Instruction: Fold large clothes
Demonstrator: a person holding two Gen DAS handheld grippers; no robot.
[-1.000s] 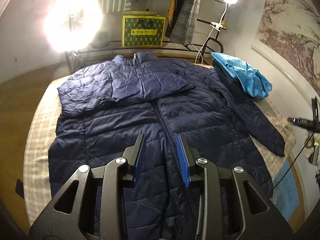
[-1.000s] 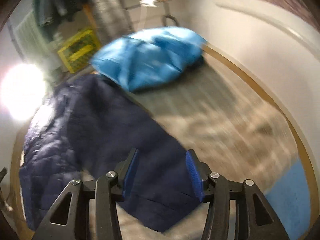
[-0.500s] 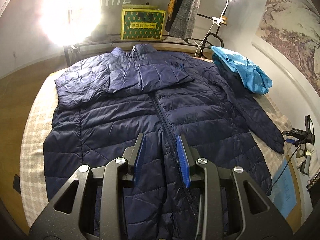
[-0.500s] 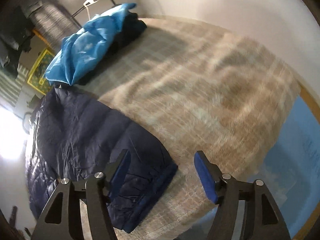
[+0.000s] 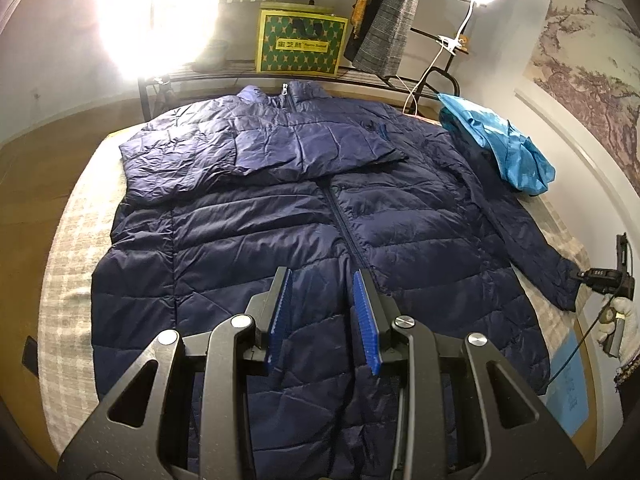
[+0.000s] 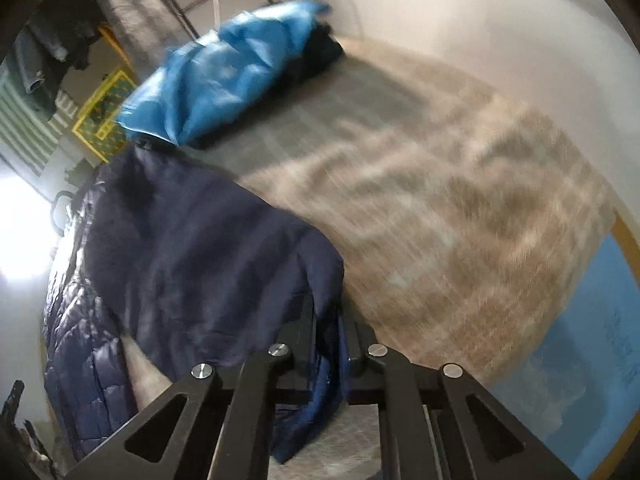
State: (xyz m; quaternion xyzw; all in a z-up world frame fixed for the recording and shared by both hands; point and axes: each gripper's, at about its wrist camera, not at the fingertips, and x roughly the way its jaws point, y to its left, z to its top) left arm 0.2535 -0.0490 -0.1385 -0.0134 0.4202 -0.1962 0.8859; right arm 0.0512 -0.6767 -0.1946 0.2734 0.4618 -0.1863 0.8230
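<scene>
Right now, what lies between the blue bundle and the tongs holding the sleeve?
In the right wrist view, bare checked bedcover lies between the blue bundle and the right tongs clamping the navy sleeve.

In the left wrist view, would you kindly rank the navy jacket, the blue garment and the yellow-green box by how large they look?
1. navy jacket, far the largest.
2 and 3. blue garment and yellow-green box look about alike; the box stands farther back, so I would not rank them.
</scene>
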